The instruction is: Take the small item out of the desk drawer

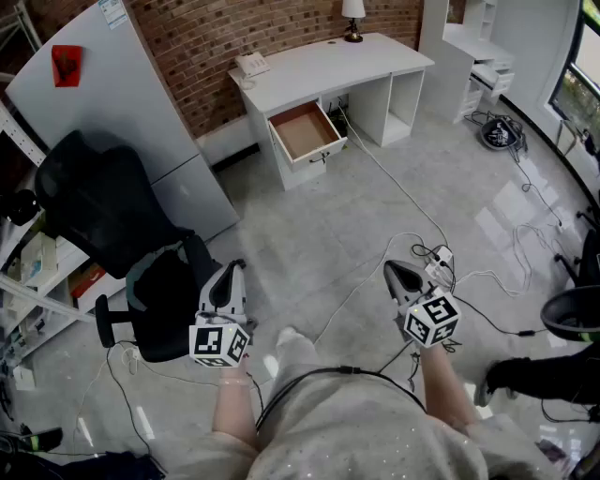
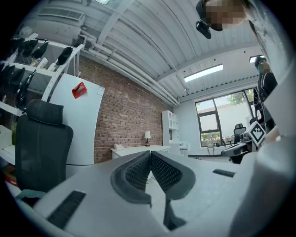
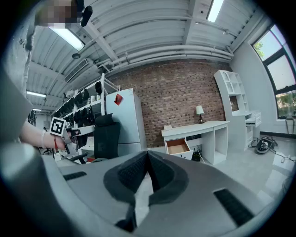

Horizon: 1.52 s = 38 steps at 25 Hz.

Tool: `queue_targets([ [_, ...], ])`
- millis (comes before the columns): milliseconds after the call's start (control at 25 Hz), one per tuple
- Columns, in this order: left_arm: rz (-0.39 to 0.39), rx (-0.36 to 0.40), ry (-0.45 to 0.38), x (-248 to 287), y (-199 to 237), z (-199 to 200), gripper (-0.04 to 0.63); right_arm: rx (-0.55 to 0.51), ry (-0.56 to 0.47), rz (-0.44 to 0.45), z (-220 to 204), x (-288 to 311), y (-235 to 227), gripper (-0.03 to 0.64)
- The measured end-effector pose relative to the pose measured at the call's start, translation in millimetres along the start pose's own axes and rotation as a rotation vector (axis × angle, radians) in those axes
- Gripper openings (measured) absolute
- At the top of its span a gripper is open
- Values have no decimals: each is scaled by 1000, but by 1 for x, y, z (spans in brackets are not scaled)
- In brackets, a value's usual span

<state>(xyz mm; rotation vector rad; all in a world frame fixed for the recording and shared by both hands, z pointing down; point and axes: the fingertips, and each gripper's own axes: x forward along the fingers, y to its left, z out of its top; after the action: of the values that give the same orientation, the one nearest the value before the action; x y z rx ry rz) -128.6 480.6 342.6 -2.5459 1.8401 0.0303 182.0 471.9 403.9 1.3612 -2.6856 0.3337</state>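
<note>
A white desk [image 1: 328, 66] stands far off against the brick wall, and its drawer [image 1: 305, 131] is pulled open. The drawer's brown inside shows, but I can make out no small item in it from here. Both grippers are held low in front of the person, well short of the desk. My left gripper [image 1: 225, 279] is shut with nothing between its jaws, and its pads [image 2: 138, 169] meet. My right gripper [image 1: 397, 272] is shut and empty too. The right gripper view looks toward the desk [image 3: 203, 126] and the open drawer [image 3: 178, 146].
A black office chair [image 1: 122, 234] stands close on the left, beside a grey refrigerator [image 1: 122, 103] and a shelf rack. Cables [image 1: 394, 187] and a power strip [image 1: 439, 264] lie on the floor between me and the desk. A lamp [image 1: 352, 19] and telephone [image 1: 251, 64] stand on the desk.
</note>
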Motion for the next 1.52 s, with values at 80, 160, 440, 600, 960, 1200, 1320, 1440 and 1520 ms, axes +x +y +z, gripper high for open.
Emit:
queue_targets([
  [80, 12, 1, -2, 8, 5, -1, 6, -8, 6, -3, 0, 6, -3, 5],
  [160, 23, 4, -6, 18, 11, -1, 6, -12, 7, -15, 1, 13, -8, 5],
  [440, 18, 2, -12, 67, 42, -8, 6, -15, -9, -84, 11, 49, -33, 5],
  [600, -3, -26, 6, 104, 62, -16, 6, -10, -4, -110, 21, 76, -48, 5],
  [960, -107, -50, 43, 197, 106, -21, 6, 37, 13, -204, 38, 143, -77, 5],
  [1200, -164, -60, 51, 254, 145, -23, 6, 87, -9, -303, 47, 186, -97, 5],
  [1320, -191, -61, 48, 280, 163, -25, 6, 102, -22, -335, 52, 209, -106, 6],
  [1440, -214, -58, 59, 299, 180, -33, 6, 114, -24, -351, 53, 232, -111, 6],
  [1520, -222, -66, 69, 308, 189, -39, 6, 115, -16, -357, 54, 245, -112, 6],
])
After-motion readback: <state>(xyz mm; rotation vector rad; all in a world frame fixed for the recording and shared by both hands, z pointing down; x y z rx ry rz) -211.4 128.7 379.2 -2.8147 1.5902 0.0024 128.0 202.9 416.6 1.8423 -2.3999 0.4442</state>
